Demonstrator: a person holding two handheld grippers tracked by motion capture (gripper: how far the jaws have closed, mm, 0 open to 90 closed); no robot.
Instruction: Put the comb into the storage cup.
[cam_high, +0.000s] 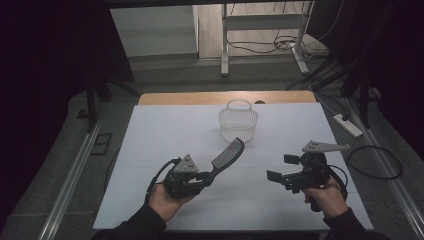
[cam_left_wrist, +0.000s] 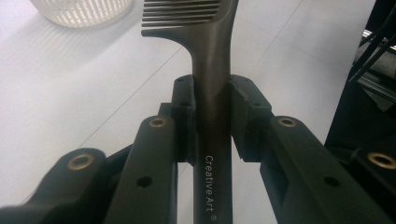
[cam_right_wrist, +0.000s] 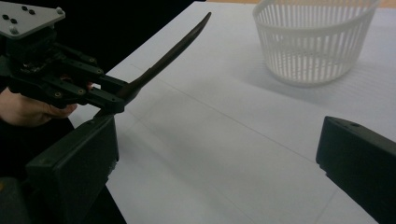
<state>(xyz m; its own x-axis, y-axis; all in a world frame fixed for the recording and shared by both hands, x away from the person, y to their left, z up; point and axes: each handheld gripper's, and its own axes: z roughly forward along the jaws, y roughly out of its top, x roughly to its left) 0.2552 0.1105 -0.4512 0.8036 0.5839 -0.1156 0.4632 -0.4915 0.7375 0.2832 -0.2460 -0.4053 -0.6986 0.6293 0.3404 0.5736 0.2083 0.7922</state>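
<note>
The left tongs (cam_high: 204, 176) pinch a dark comb (cam_high: 227, 154) by its handle (the pads press both sides of it in the left gripper view), with the toothed end raised off the white tabletop (cam_high: 165, 135) and aimed toward one o'clock. A white slatted basket (cam_high: 238, 123) stands on the tabletop at about twelve o'clock from the comb's tip, near but apart. The right tongs (cam_high: 281, 167) sit at three o'clock from the comb, well apart, jaws spread wide with nothing between them, pointing toward nine o'clock.
</note>
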